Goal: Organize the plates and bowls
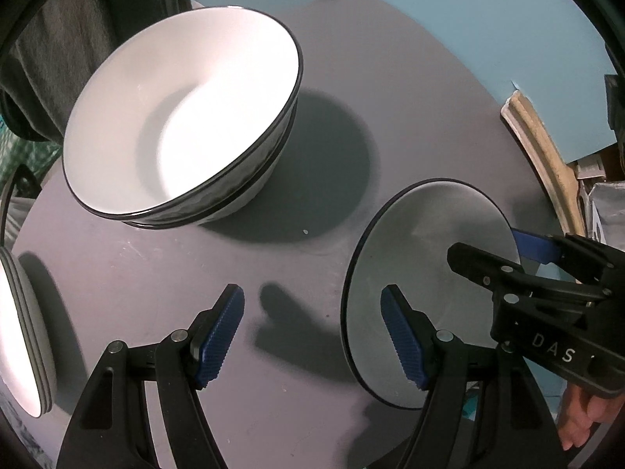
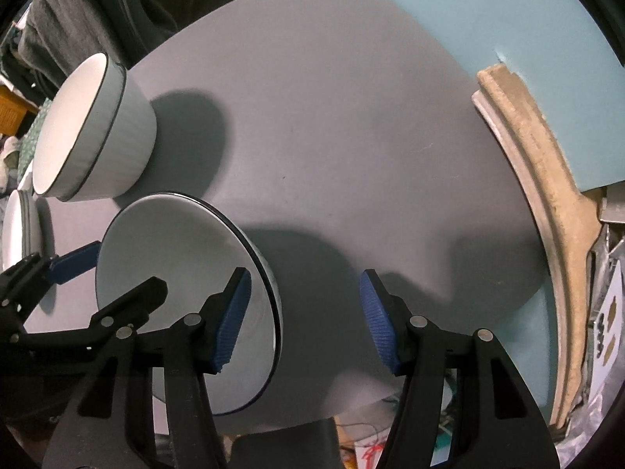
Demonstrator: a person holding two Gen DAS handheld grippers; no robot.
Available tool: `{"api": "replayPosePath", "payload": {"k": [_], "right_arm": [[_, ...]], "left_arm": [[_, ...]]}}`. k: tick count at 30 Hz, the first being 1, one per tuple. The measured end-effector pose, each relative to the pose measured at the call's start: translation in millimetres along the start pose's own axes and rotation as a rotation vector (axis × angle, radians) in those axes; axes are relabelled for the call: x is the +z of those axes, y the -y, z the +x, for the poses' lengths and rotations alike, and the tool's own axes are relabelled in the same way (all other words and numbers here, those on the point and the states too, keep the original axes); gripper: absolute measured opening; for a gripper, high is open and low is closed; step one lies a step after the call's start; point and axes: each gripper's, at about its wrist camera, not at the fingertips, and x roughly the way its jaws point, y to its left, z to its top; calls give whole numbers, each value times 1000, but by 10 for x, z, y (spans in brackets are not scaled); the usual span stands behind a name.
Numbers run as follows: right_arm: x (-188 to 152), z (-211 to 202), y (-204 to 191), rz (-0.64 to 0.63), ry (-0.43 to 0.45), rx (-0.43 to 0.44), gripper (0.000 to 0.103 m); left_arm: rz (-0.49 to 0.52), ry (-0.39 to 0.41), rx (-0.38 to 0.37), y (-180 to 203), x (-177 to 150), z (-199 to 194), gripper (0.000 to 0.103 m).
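Observation:
A single white bowl (image 1: 422,234) (image 2: 175,250) with a thin black rim stands on the grey tabletop (image 1: 273,273). My left gripper (image 1: 310,336) (image 2: 129,267) straddles one side of its rim, one finger inside and one outside, with the jaws wide and nothing pressed. On the opposite side my right gripper (image 2: 304,320) (image 1: 484,242) straddles the rim the same way; its inner pad is close to the wall and its outer pad stands clear. Further back is a stack of two matching bowls (image 1: 183,117) (image 2: 90,129).
Another stack of white, black-rimmed dishes (image 1: 23,332) (image 2: 19,226) sits at the table's left edge. A beige curved moulding (image 1: 547,156) (image 2: 547,195) and clutter lie past the right edge. Dark cloth (image 1: 50,58) hangs behind the bowls. A person's hand (image 1: 578,418) holds the right gripper.

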Motion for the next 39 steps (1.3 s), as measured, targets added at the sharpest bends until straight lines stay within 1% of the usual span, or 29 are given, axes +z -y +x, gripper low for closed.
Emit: {"api": "replayPosePath", "payload": {"k": [4, 6, 8, 10, 12, 15, 16, 17, 18, 20, 22, 24, 25, 28, 29, 31, 33, 39], "right_arm": [[43, 59, -38, -15, -13, 2, 46], [62, 82, -76, -18, -16, 3, 43], [59, 105, -100, -20, -26, 7, 35], [58, 115, -117, -22, -29, 9, 32], [68, 112, -134, -28, -30, 11, 27], [75, 107, -167, -42, -29, 17, 19], [74, 102, -176, -45, -28, 21, 14], [65, 89, -173, -47, -27, 25, 12], [92, 107, -283, -48, -26, 21, 12], [102, 106, -293, -46, -27, 25, 11], [108, 104, -285, -34, -27, 37, 10], [112, 96, -234, -28, -27, 42, 10], [115, 95, -240, -26, -26, 42, 10], [129, 78, -250, -22, -25, 36, 10], [158, 21, -191, -20, -24, 35, 10], [169, -13, -201, -24, -19, 31, 9], [87, -21, -205, -30, -19, 27, 8], [115, -59, -356, -66, -47, -2, 8]], "left_arm": [[-5, -6, -7, 14, -11, 27, 72], [-2, -11, -9, 8, -20, 32, 66], [-6, -23, -12, 29, -25, 43, 63], [-16, -35, -15, -10, 8, 44, 58], [-31, -49, -21, -16, 2, 62, 51], [-55, -73, -40, -20, -7, 90, 44], [-59, -70, -42, -23, -10, 85, 43], [-64, -67, -46, -24, -17, 75, 39], [-66, -68, -55, -34, -24, 73, 34], [-73, -76, -81, -33, -29, 68, 29], [-65, -74, -84, -18, -43, 59, 25], [-54, -71, -92, 15, -44, 50, 16], [-47, -75, -100, 36, -45, 47, 13], [-38, -69, -75, 123, -69, 20, 12], [-43, -67, -75, 120, -79, 10, 11], [-61, -69, -83, 82, -91, 2, 11], [-77, -72, -87, 56, -107, -26, 11], [-78, -77, -63, -18, -160, -80, 11]]}}
